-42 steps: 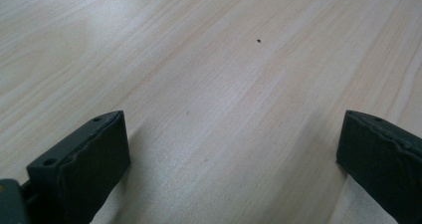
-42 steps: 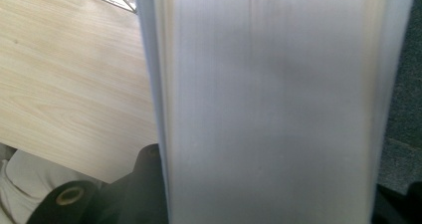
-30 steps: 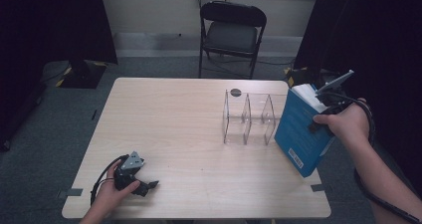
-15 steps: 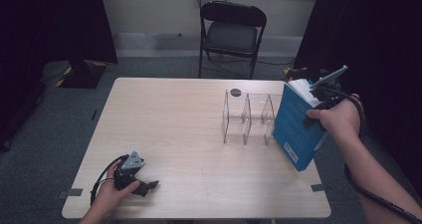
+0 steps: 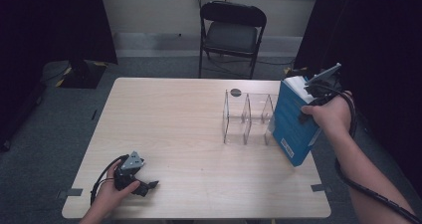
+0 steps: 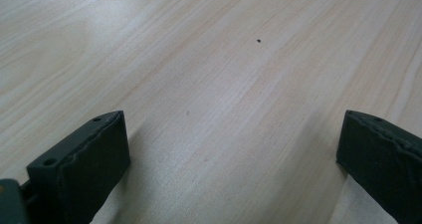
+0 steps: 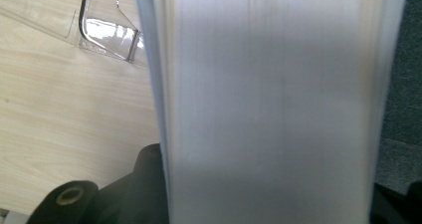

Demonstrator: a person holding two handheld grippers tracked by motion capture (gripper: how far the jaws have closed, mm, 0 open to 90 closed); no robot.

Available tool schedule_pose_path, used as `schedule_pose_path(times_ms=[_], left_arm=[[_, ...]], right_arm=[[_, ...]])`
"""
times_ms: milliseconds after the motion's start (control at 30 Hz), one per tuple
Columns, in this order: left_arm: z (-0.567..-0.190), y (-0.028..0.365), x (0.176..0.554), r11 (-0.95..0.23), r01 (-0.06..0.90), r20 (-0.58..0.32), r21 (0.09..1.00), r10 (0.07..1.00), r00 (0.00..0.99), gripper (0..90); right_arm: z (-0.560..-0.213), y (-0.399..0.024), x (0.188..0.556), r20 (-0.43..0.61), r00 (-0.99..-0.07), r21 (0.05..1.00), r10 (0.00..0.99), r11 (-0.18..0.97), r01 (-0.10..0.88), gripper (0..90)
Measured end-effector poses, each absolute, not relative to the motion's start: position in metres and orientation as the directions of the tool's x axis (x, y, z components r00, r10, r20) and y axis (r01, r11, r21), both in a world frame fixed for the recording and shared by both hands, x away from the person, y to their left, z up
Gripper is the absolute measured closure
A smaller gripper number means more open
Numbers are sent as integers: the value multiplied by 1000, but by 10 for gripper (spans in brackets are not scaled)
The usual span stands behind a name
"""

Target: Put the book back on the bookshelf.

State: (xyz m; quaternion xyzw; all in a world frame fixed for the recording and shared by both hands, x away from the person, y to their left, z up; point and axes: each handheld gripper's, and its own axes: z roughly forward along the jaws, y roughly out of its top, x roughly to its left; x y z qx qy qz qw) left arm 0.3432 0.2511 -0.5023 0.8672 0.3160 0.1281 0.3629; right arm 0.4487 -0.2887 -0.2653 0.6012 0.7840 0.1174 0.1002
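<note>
1. The table (image 5: 189, 134) in front of you is pale wood grain, bare over most of its top; a small dark round thing (image 5: 236, 92) lies near its far edge, too small to identify.
2. A black folding chair (image 5: 232, 32) stands on the grey floor beyond the table's far edge.
3. The blue book (image 5: 292, 122) is at the table's right side, just beside the rack's right end. It stands tilted, its bottom corner low near the right edge, its white page block facing up toward your right hand (image 5: 329, 113). Whether that corner touches the wood cannot be told.
4. The clear plastic rack (image 5: 248, 117) with upright dividers stands right of centre, its slots holding nothing. In the right gripper view a curved corner of the rack (image 7: 107, 32) shows at upper left.
5. Your right hand-held gripper (image 5: 318, 84) is clamped on the book's upper end; in its own view the page edges (image 7: 268, 104) fill the space between the two black jaws.
6. Your left hand-held gripper (image 5: 144, 186) lies low at the table's near-left corner under your left hand (image 5: 112, 196). In its own view the jaws stand wide apart over bare wood (image 6: 224, 84), gripping nothing.
</note>
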Motion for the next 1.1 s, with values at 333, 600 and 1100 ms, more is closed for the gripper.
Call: schedule_pose_path(times_ms=[333,600,1100], left_arm=[[-502,251,343,-537,454,-7,711,641,768,0],[-502,251,343,-536,454,-7,711,641,768,0],[-502,251,343,-536,454,-7,711,641,768,0]], right_arm=[[-269,-285,460,-17,-243,319,970,235,918,618],[-272,-282,468,-25,-238,319,971,233,919,617],[-275,-279,480,-36,-222,332,974,222,917,617]])
